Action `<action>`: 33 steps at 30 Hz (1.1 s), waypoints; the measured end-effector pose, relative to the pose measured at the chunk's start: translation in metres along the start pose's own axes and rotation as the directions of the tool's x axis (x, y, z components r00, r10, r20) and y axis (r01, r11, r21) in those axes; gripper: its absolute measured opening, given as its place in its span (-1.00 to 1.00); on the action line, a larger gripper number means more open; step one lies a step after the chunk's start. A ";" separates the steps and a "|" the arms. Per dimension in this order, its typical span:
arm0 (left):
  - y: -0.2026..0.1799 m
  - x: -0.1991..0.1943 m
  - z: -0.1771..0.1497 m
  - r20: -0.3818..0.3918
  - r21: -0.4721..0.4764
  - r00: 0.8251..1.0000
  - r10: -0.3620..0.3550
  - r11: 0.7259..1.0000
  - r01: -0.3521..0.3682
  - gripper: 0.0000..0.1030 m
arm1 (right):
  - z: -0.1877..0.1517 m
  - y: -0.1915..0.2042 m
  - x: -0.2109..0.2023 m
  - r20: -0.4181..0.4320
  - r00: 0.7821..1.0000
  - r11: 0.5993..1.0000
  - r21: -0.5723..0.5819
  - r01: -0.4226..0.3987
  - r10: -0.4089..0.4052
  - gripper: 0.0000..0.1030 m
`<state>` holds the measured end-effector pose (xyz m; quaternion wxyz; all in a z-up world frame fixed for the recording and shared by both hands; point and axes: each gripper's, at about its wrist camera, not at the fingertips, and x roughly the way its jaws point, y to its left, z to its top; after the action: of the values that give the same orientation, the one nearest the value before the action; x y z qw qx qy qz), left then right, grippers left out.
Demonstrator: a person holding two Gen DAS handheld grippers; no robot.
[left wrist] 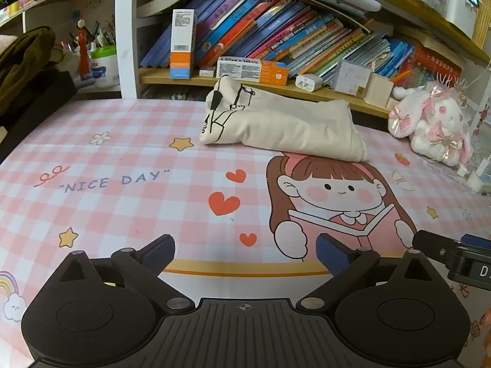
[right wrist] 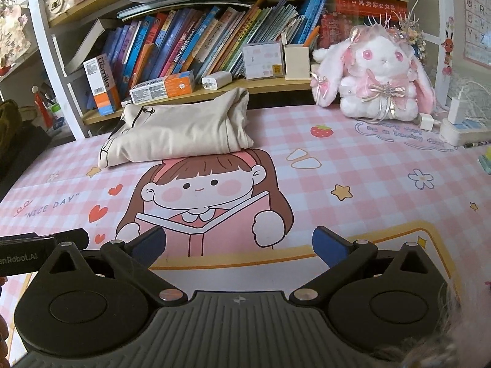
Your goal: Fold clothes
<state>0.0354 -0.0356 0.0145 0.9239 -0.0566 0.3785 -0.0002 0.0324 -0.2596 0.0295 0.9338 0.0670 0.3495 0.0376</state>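
**Left wrist and right wrist views: folded top lies at the back of the desk, both tools empty**

Left wrist view takes in the pink-and-white checked desk mat with a cartoon girl reading (left wrist: 129,159) spread over most of the surface, its "NICE DAY" lettering large on the left; the right wrist view shows the mat's far right side instead, with a strawberry print and a white power strip (right wrist: 460,133) lying on it. Behind runs the wooden bookshelf of slanting colourful books (left wrist: 276,36).

At the back of the mat, just in front of the shelf edge, rests the cream cotton garment with black line print (left wrist: 285,125), folded into a thick bundle; its near edge touches the top of the printed girl's hair.

A white plush rabbit with pink bows (right wrist: 380,79) sits upright to the right of the bundle, seen head-on only from the right wrist.

Both tools hang above the mat's near edge, well apart from the garment. The left gripper (left wrist: 245,250) has its blue pads spread wide with nothing between them; the right gripper (right wrist: 239,245) likewise stands wide and empty.
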 end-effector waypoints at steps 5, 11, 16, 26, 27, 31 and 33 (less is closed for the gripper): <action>0.001 0.000 -0.001 -0.006 -0.002 1.000 0.002 1.000 -0.002 0.94 | -0.001 0.000 -0.001 -0.001 1.000 1.000 0.002 -0.001 0.001 1.00; 0.001 0.000 -0.001 -0.007 -0.003 1.000 0.006 1.000 -0.006 0.94 | -0.002 0.001 -0.002 -0.001 1.000 1.000 -0.002 -0.001 0.001 1.00; 0.001 0.001 -0.002 -0.015 -0.005 1.000 0.012 1.000 -0.012 0.94 | -0.003 0.003 -0.002 -0.009 1.000 1.000 -0.005 -0.003 0.003 1.00; 0.000 0.002 -0.006 -0.028 0.005 0.999 0.021 1.000 -0.021 0.94 | -0.004 0.001 -0.002 -0.013 1.000 1.000 -0.002 0.005 -0.005 1.00; 0.000 0.002 -0.006 -0.028 0.006 0.999 0.020 1.000 -0.020 0.94 | -0.004 0.001 -0.002 -0.014 1.000 1.000 -0.002 0.006 -0.006 1.00; 0.000 0.001 -0.006 -0.026 0.006 0.999 0.020 1.000 -0.020 0.94 | -0.005 0.000 -0.003 -0.016 1.000 1.000 -0.004 0.005 -0.005 1.00; 0.000 0.000 -0.007 -0.025 0.005 0.999 0.020 1.000 -0.020 0.94 | -0.005 0.000 -0.003 -0.017 1.000 1.000 -0.005 0.005 -0.005 1.00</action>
<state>0.0309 -0.0365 0.0095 0.9192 -0.0504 0.3906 0.0076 0.0268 -0.2590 0.0277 0.9311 0.0634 0.3573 0.0370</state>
